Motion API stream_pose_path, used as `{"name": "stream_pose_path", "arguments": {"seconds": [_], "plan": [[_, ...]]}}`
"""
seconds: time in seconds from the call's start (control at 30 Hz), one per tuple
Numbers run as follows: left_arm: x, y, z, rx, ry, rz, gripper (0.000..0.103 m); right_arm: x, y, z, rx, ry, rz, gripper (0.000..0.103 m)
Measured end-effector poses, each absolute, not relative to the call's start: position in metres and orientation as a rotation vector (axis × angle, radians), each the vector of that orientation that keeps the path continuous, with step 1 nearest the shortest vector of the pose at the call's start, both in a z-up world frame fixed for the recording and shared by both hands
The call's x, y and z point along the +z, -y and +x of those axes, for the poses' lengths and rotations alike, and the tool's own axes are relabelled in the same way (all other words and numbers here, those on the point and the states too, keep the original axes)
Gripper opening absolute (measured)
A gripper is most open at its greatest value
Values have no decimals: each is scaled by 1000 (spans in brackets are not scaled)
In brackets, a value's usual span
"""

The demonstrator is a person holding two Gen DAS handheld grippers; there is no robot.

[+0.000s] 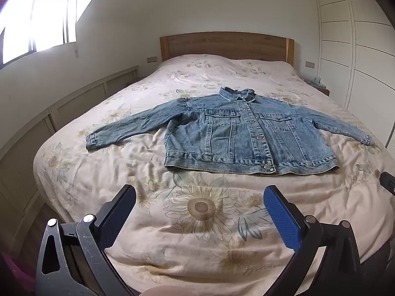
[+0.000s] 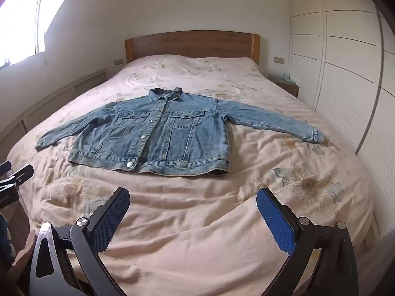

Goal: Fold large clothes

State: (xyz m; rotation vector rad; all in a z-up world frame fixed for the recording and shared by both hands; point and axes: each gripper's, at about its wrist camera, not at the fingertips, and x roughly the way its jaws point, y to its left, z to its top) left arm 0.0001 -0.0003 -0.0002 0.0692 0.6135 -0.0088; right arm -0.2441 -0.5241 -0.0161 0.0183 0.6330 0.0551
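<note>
A blue denim jacket (image 1: 246,133) lies flat and buttoned, front up, on the bed, with both sleeves spread out to the sides. It also shows in the right wrist view (image 2: 158,135). My left gripper (image 1: 200,192) is open and empty, hovering above the foot of the bed, short of the jacket's hem. My right gripper (image 2: 192,194) is open and empty too, also near the foot of the bed, short of the hem. The left gripper's tip shows at the left edge of the right wrist view (image 2: 17,177).
The bed has a cream sunflower-print cover (image 1: 197,222) and a wooden headboard (image 1: 227,44). A white wardrobe (image 2: 345,61) stands along the right side, with a small bedside table (image 2: 286,85). A window (image 1: 37,17) and low wall panels are on the left.
</note>
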Motion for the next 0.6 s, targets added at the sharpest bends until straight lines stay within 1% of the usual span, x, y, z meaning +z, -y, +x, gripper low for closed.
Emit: {"name": "stream_pose_path", "arguments": {"seconds": [0.6], "plan": [[-16, 1, 6, -34, -667, 70, 102, -29, 532, -236, 26, -683, 27, 103]]}}
